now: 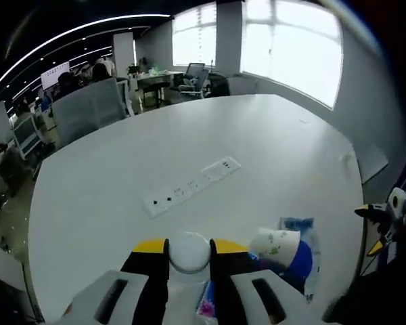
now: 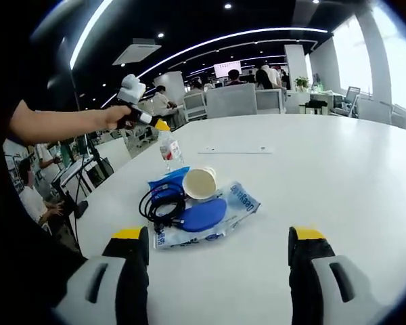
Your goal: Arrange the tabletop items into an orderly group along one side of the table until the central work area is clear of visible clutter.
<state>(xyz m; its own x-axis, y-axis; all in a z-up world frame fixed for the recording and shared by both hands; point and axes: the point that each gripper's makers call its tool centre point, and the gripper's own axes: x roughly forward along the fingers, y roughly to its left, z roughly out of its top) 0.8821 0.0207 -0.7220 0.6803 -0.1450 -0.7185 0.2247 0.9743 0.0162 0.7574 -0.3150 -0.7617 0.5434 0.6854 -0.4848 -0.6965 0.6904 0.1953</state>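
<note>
One broad white surface (image 2: pixel 338 176) carries everything, and the clutter sits in a single heap near its left edge in the right gripper view, well apart from the one power strip (image 1: pixel 193 185) set flush in the middle. Largest of the loose things is one clear plastic pouch with blue print (image 2: pixel 235 203), lying flat under the rest; it looks thin, limp and slippery, so I judge it better dragged by a pinched corner than lifted from the middle. On it rests one blue disc-shaped item (image 2: pixel 201 214), smooth and probably light; what it is I cannot tell. Just left of that lies one coiled black cable (image 2: pixel 162 206), floppy, best taken through the bundle of loops so it does not unravel. One paper cup (image 2: pixel 199 183) lies on its side, mouth toward the camera; it is light, crushable and apt to roll, so a gentle hold across the rim seems wise. One clear water bottle (image 2: pixel 169 150) stands upright at the far side of the heap, its white cap gripped in the left claw (image 1: pixel 189 252), whose yellow-tipped jaws are closed on it; held that high, a part-full bottle may swing. The right claw (image 2: pixel 220 247) hangs wide open and empty, near the heap.
</note>
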